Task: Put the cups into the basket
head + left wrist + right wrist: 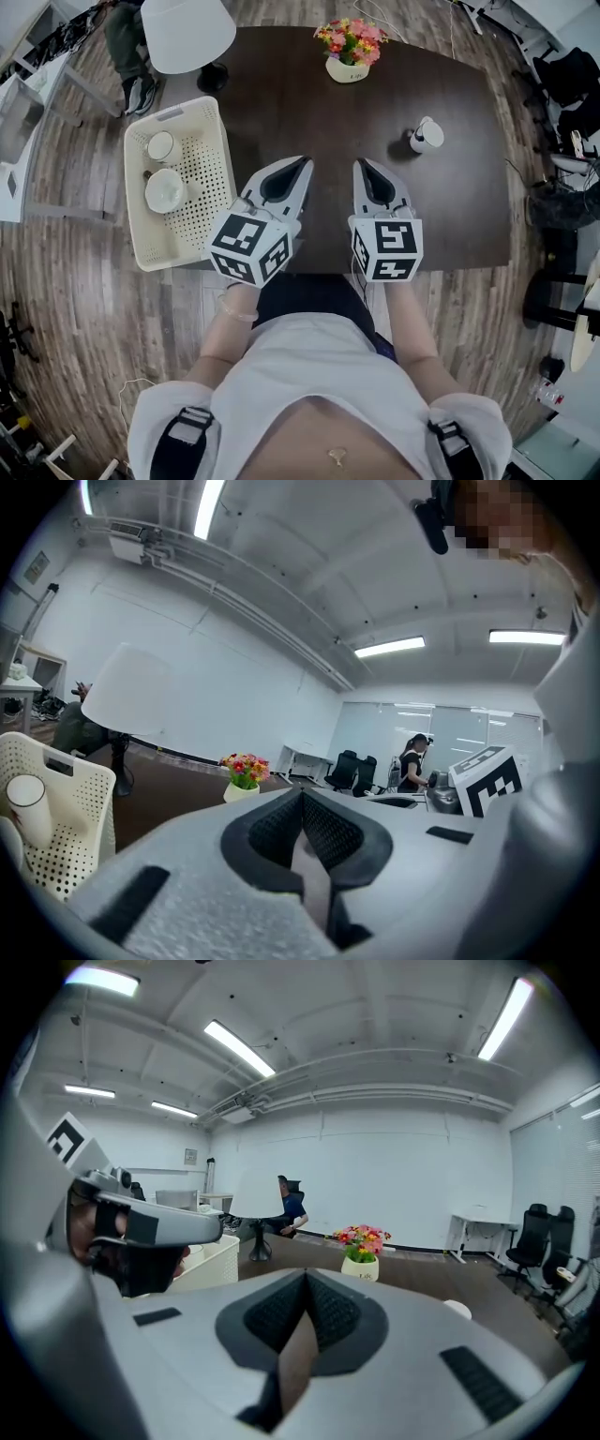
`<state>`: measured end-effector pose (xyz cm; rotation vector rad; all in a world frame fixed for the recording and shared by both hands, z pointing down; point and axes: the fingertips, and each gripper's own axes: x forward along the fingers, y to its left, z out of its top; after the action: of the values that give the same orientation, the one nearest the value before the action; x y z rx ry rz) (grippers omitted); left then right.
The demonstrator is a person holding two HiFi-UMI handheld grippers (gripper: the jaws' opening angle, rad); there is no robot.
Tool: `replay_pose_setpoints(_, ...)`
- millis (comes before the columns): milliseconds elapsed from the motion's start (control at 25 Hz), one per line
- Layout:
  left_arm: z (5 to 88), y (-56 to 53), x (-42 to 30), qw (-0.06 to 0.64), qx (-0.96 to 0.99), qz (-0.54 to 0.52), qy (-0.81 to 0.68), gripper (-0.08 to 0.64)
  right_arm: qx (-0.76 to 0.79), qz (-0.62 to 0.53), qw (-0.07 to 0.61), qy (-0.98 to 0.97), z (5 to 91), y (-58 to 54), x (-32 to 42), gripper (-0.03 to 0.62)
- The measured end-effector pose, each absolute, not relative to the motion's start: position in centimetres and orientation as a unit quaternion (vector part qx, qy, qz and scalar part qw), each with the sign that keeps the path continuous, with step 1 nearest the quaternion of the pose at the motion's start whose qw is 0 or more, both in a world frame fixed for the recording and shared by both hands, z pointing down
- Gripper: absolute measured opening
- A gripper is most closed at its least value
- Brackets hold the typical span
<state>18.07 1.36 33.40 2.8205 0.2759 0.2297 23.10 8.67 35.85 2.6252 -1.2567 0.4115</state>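
The person is holding both grippers side by side above the near edge of the table (309, 103), and neither is carrying anything: the fingers of the left gripper (302, 164) are pressing together on nothing, and so are those of the right gripper (362, 166). Two cups (166, 190) are already lying in the basket (134, 202) at the table's left end, while one cup (427, 137) is standing alone on the table, well apart from the grippers, beyond and to the right of the right one. The step in hand is probably fetching that cup, and the right gripper is sitting nearer to it. It should be spreading its fingers before arriving, coming in low, and pinching the cup's wall firmly. The carry should be passing clear of the flower pot (349, 56), ending over the basket's bare near half rather than on the cups inside.
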Motion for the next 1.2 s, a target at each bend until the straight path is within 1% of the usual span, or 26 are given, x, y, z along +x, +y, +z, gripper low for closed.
replay_pose_setpoints(480, 34.1, 4.1, 20.4, 0.151, 0.975, 0.091, 0.138, 0.011, 0.900, 0.128, 0.099, -0.406, 35.3, 10.9, 24.6, 0.011)
replay_pose_setpoints(1000, 36.0, 9.5, 25.2, 0.156, 0.966, 0.116, 0.170, 0.011, 0.906, 0.161, 0.107, -0.377, 37.5, 16.2, 30.5, 0.011)
replay_pose_setpoints(1200, 36.5, 11.8, 27.8, 0.154, 0.963, 0.128, 0.179, 0.011, 0.908, 0.182, 0.062, -0.373, 37.4, 18.9, 33.7, 0.012)
